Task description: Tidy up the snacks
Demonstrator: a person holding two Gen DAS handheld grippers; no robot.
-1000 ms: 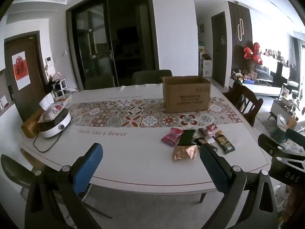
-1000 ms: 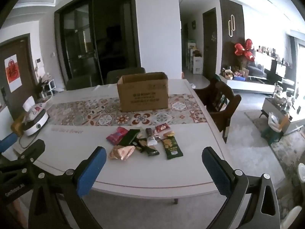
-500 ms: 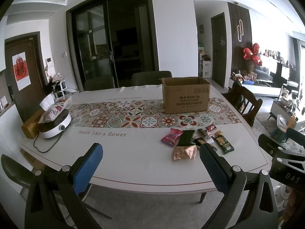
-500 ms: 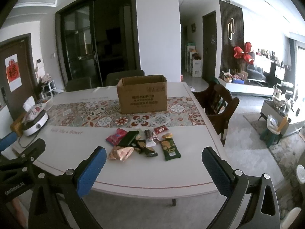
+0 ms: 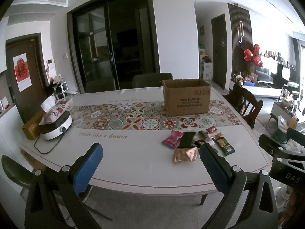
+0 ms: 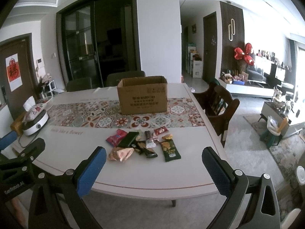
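Note:
Several snack packets lie in a loose pile on the white table [image 6: 144, 173]: a pink-red packet [image 6: 116, 137], a dark green flat pack [image 6: 128, 139], a tan crinkled bag [image 6: 121, 153], a green bag [image 6: 169, 148] and a small red packet [image 6: 161, 131]. The same pile shows right of centre in the left wrist view, with the tan bag [image 5: 185, 154] nearest. An open cardboard box [image 6: 142, 95] [image 5: 186, 97] stands behind the pile on the patterned runner. My left gripper [image 5: 150, 158] and right gripper [image 6: 152, 162] both hang open before the table's front edge, holding nothing.
A white round appliance [image 5: 55, 126] with a tissue pouch on it and a trailing cord sits at the table's left end, beside a gold box [image 5: 31, 126]. A dark wooden chair [image 6: 219, 105] stands at the right side; grey chairs are behind the table.
Both views have shifted slightly: the table and box sit a little lower and closer. Both grippers stay open and the snacks have not moved.

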